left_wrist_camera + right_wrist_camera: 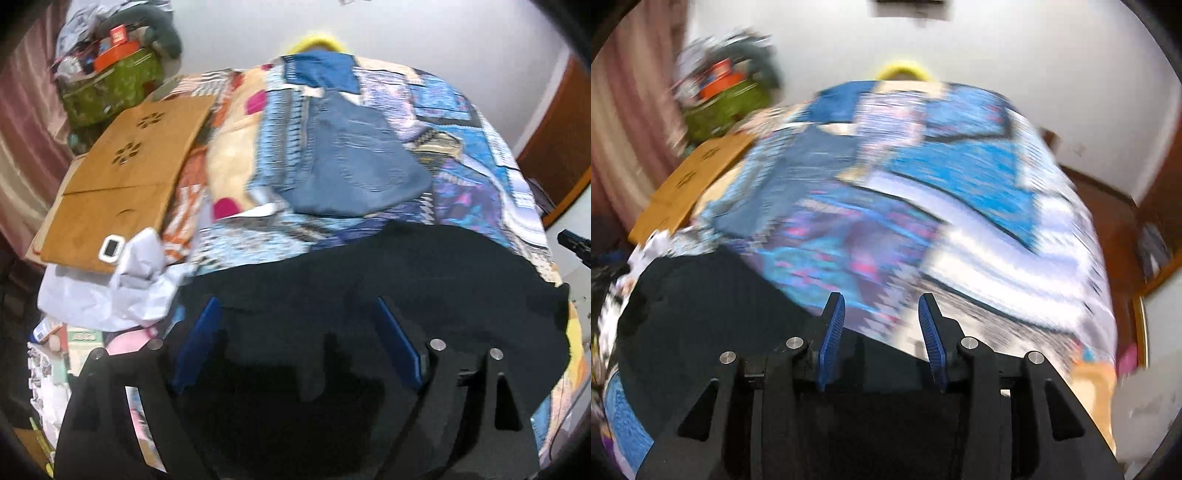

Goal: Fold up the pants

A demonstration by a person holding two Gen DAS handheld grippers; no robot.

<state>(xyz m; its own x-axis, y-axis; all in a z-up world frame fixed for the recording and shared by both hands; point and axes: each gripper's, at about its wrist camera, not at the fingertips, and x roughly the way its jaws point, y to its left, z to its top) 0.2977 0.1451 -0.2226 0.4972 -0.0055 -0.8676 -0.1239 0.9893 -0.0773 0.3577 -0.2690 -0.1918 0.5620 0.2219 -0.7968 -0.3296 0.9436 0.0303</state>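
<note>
Black pants (369, 280) lie under the wide-spread left gripper (295, 314); the right gripper (881, 314), parted and empty, hangs beside them.

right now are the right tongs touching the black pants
Apart. The right wrist view shows the right tongs open over the patterned bedspread, nothing between the pads, black pants lying off to their left.

No text, label, brand or number can be read anywhere; both views are too blurred.
</note>
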